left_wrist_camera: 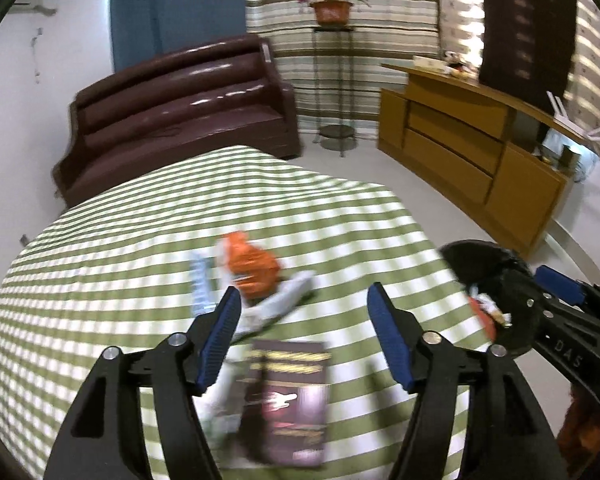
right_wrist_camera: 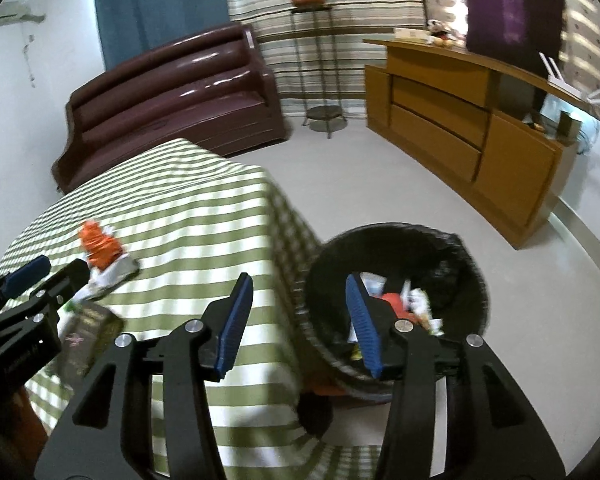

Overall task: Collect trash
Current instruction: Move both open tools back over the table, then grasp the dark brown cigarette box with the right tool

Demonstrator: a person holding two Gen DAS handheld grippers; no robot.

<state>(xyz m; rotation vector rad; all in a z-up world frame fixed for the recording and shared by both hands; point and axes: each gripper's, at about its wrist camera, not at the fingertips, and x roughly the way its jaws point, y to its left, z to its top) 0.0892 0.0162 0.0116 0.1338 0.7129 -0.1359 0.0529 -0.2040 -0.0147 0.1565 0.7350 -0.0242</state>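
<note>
Blurring smears the dark packet (left_wrist_camera: 288, 400) under left tool (left_wrist_camera: 304, 320).

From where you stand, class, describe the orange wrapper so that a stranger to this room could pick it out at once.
Start at the table with the green-and-white striped cloth. Near its middle lies a small heap of litter, with a dark booklet at the near end. The orange wrapper sits at the heap's far end, crumpled, the only bright orange piece among grey-white scraps.

Orange wrapper (left_wrist_camera: 254, 266) and dark packet (left_wrist_camera: 290, 400) on striped tablecloth (left_wrist_camera: 100, 280), black bin (right_wrist_camera: 396, 292) holding scraps
</note>
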